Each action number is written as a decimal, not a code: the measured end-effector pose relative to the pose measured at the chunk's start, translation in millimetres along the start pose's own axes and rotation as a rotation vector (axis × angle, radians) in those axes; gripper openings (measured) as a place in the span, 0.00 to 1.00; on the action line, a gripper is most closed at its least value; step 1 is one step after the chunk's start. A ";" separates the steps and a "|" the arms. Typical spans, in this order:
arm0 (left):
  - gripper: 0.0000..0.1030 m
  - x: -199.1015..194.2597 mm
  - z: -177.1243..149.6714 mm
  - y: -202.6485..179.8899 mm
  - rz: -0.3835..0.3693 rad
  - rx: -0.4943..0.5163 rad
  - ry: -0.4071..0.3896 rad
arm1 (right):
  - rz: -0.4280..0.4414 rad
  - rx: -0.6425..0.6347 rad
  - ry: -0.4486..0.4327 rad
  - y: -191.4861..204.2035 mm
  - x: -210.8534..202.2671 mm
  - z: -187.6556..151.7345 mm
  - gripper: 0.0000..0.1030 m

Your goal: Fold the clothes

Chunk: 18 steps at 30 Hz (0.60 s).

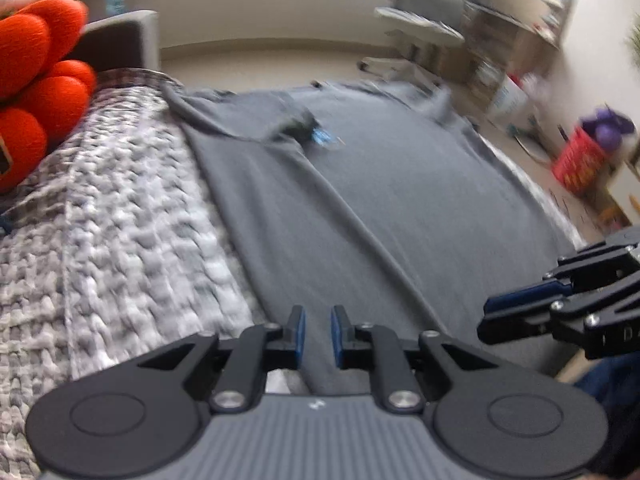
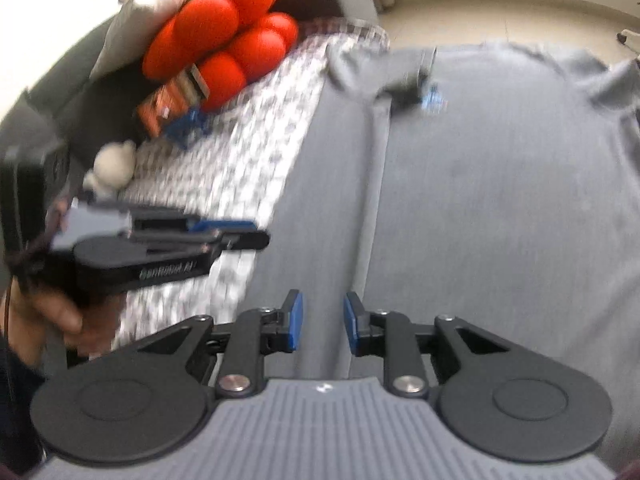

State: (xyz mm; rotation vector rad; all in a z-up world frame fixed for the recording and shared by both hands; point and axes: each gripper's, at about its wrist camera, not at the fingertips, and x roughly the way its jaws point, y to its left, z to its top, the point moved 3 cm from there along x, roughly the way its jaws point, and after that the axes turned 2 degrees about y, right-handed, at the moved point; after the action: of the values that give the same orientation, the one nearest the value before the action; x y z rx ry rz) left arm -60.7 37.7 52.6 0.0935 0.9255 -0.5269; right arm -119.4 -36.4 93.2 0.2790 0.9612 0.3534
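Observation:
A grey T-shirt (image 1: pixel 400 184) lies spread on a bed, its left side folded over along a long crease, with a small blue tag near the collar. It also shows in the right wrist view (image 2: pixel 500 184). My left gripper (image 1: pixel 318 334) is open and empty above the shirt's near hem. My right gripper (image 2: pixel 323 322) is open and empty above the near hem by the crease. The right gripper also shows in the left wrist view (image 1: pixel 520 320) at the right. The left gripper also shows in the right wrist view (image 2: pixel 224 236), held in a hand at the left.
A grey-white knitted blanket (image 1: pixel 112 240) covers the bed left of the shirt. An orange plush toy (image 1: pixel 36 76) sits at the far left; it shows in the right view (image 2: pixel 224 32) with a small white plush (image 2: pixel 114 164). A red basket (image 1: pixel 580 160) and shelves (image 1: pixel 500 32) stand on the floor beyond.

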 end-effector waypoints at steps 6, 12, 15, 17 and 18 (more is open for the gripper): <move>0.21 12.1 52.5 21.4 0.002 -0.299 -0.064 | -0.056 -0.007 -0.105 -26.0 13.3 73.3 0.28; 0.21 50.6 63.8 32.9 -0.003 -0.449 -0.091 | -0.083 -0.031 -0.171 -43.2 51.6 141.6 0.29; 0.20 69.5 63.5 36.9 -0.012 -0.476 -0.105 | -0.130 -0.067 -0.163 -51.8 87.5 171.9 0.35; 0.20 78.3 66.1 39.8 -0.019 -0.484 -0.126 | -0.171 -0.058 -0.157 -61.9 110.5 192.1 0.36; 0.21 77.7 71.1 41.4 -0.025 -0.474 -0.153 | -0.182 -0.046 -0.160 -67.5 120.2 201.6 0.36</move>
State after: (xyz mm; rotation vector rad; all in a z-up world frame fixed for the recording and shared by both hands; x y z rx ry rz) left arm 48.9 22.0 29.1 -0.3826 0.8810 -0.3216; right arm 123.3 -63.2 87.4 0.1739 0.8126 0.1832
